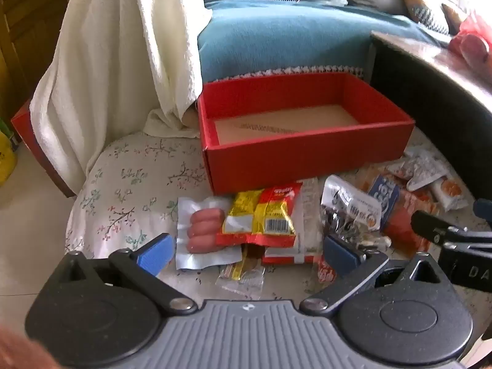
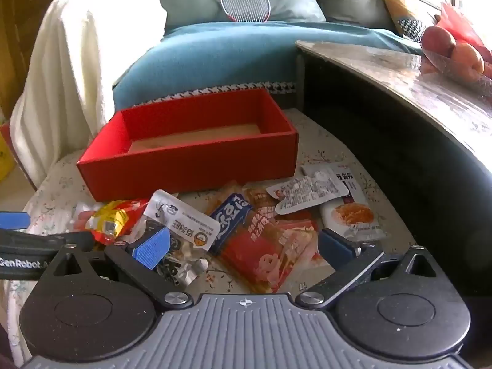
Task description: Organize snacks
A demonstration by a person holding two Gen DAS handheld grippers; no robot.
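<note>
An empty red box (image 1: 307, 156) stands on a floral-cloth seat; it also shows in the right wrist view (image 2: 190, 166). Snack packs lie in front of it. In the left wrist view my left gripper (image 1: 247, 253) is open, just above a sausage pack (image 1: 204, 230) and a yellow-red packet (image 1: 261, 215). In the right wrist view my right gripper (image 2: 243, 246) is open over a red-orange packet (image 2: 261, 252), a blue-labelled packet (image 2: 230, 221) and a clear pack with a white label (image 2: 181, 224). White packets (image 2: 347, 212) lie further right.
A dark table (image 2: 399, 70) with a bowl of fruit (image 2: 455, 52) rises on the right. A sofa with a blue cover (image 1: 283, 40), a white towel (image 1: 117, 61) and a racket (image 2: 244, 0) are behind the box. The right gripper's body (image 1: 455, 240) shows beside the left.
</note>
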